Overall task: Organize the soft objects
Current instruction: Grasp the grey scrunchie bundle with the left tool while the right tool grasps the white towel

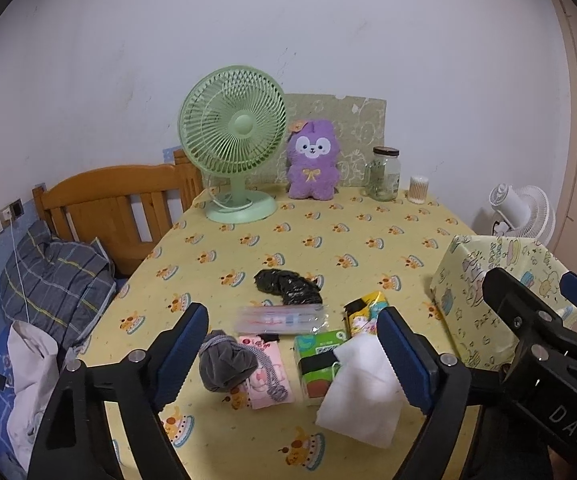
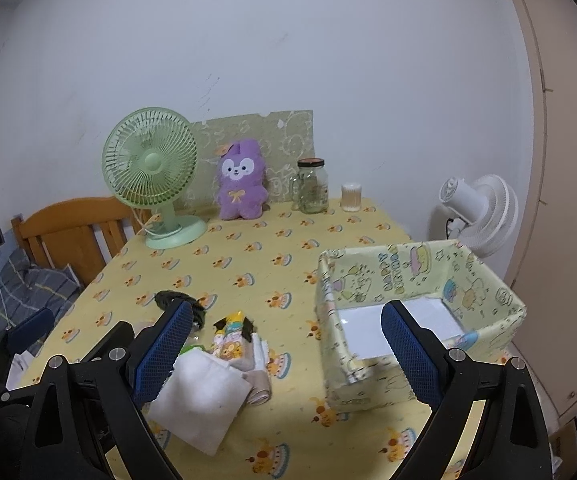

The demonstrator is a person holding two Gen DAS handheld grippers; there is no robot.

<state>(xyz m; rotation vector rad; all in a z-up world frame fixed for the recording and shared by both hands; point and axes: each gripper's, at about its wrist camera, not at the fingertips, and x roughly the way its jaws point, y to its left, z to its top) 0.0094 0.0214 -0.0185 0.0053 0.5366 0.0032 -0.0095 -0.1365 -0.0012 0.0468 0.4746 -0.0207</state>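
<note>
Nothing sorted yet: my left tool and right tool both gape unladen, soft items strewn on the counter, box unfilled

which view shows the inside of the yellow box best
The right wrist view: it looks down into the yellow box, showing its white floor with nothing in it. The left wrist view shows only an outer wall of the box, partly behind the right gripper.

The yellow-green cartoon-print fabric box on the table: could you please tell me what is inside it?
Inside the yellow-green cartoon-print fabric box, only a flat white base panel shows. The near wall and the right gripper's blue finger cover part of the floor, so that part cannot be seen.
</note>
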